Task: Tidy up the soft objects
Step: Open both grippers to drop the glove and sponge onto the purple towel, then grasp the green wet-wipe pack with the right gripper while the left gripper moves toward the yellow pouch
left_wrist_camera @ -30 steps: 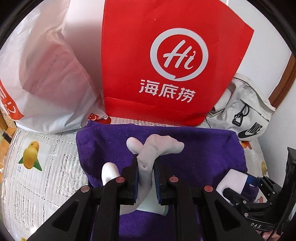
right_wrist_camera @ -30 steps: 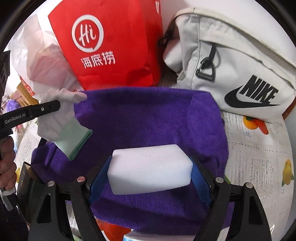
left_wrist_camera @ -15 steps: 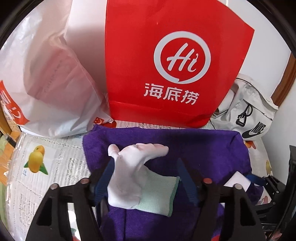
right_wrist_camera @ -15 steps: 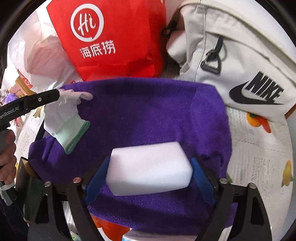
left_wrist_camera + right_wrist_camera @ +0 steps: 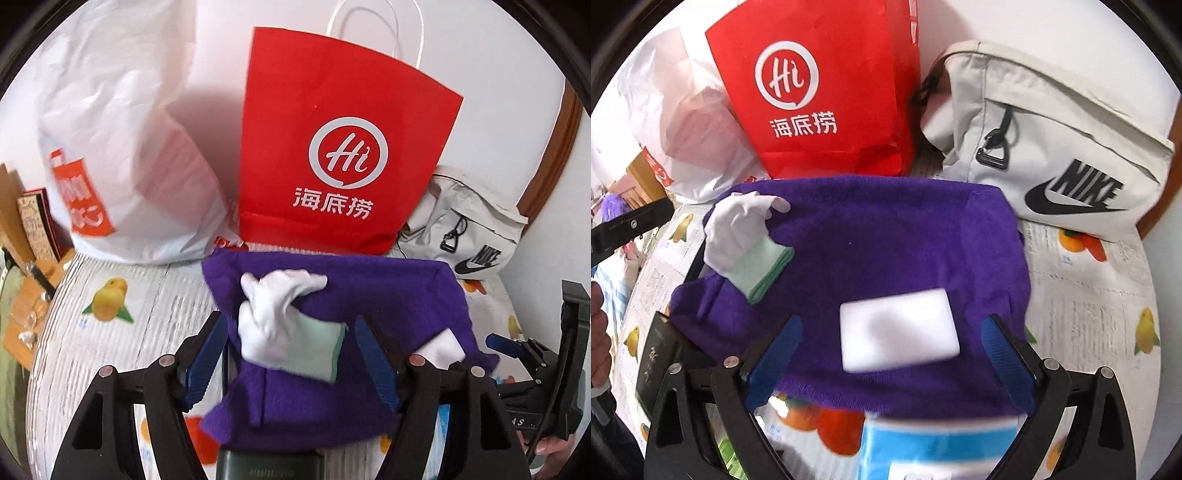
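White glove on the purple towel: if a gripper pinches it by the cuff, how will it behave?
Probably floppy: the white glove lies crumpled, fingers bent over the purple towel. Likely light, thin knit fabric. The green cuff looks flat and thin, so a shallow pinch may slip or catch towel pile too.

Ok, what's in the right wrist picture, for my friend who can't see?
A white sponge block lies on a purple towel between the open right gripper fingers. A white glove lies at the towel's left; a red paper bag stands behind.

Two wrist fisheyes, close above the table, facing the far wall.
Both share the purple towel (image 5: 388,295) (image 5: 886,236) and red bag (image 5: 340,147) (image 5: 820,85); the right camera sits further right.
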`<state>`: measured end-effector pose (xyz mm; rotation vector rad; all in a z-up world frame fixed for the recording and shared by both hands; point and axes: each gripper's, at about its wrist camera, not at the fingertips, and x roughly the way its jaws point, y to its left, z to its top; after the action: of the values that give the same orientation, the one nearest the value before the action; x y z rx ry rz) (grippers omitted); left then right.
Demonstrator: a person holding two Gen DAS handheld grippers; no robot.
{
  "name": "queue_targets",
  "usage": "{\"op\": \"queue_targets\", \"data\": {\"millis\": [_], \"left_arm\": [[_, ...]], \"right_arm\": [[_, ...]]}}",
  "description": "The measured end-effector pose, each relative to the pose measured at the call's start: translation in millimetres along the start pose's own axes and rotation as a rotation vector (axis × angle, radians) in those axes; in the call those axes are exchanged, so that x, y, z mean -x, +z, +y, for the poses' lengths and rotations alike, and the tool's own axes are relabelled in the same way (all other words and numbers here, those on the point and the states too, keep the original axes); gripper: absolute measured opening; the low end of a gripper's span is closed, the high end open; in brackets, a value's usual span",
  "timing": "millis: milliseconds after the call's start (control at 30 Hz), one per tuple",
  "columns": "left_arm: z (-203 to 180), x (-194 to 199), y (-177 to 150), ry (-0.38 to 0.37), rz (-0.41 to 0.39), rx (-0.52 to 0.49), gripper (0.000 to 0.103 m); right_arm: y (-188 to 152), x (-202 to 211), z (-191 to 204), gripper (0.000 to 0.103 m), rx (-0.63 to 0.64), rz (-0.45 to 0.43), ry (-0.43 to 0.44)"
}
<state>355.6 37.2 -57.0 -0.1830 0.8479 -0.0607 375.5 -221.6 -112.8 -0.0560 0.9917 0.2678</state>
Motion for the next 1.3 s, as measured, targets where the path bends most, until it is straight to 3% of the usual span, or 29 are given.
{"op": "queue_targets", "data": {"millis": [167, 367, 533, 733, 867, 967, 1067, 1300], "left_arm": [[10.3, 26.2, -20.5, 0.006, 0.016, 0.006, 0.070], [25.3, 57.3, -52.3, -0.003, 0.026, 0.033, 0.070], [44.4, 77.4, -79.4, 0.003, 0.030, 0.072, 0.070], [71.5, 97.5, -107.5, 0.003, 0.027, 0.118, 0.070], [83.6, 105.2, -124.3, 0.001, 0.023, 0.114, 0.070], [89.5, 106.7, -134.0, 0.005, 0.032, 0.109, 0.070], [95.9, 109.9, -145.4, 0.001, 0.036, 0.118, 0.070], [91.1, 113.0, -160.8, 0.003, 0.063, 0.094, 0.070]], "right_arm": [[-24.8, 27.5, 15.9, 0.095, 0.013, -0.020, 0.026], [-68.8, 62.1, 61.8, 0.095, 0.064, -0.051, 0.107], [-106.0, 57.3, 99.8, 0.095, 0.126, 0.000, 0.109], [-131.9, 41.4, 123.7, 0.095, 0.142, 0.056, 0.072], [-136.4, 30.6, 134.0, 0.094, 0.165, 0.068, -0.005], [-138.1, 19.8, 137.1, 0.083, 0.178, 0.091, -0.048], [-139.6, 9.3, 133.9, 0.055, 0.157, 0.125, -0.013], [-143.2, 47.9, 129.3, 0.054, 0.099, 0.014, 0.041]]}}
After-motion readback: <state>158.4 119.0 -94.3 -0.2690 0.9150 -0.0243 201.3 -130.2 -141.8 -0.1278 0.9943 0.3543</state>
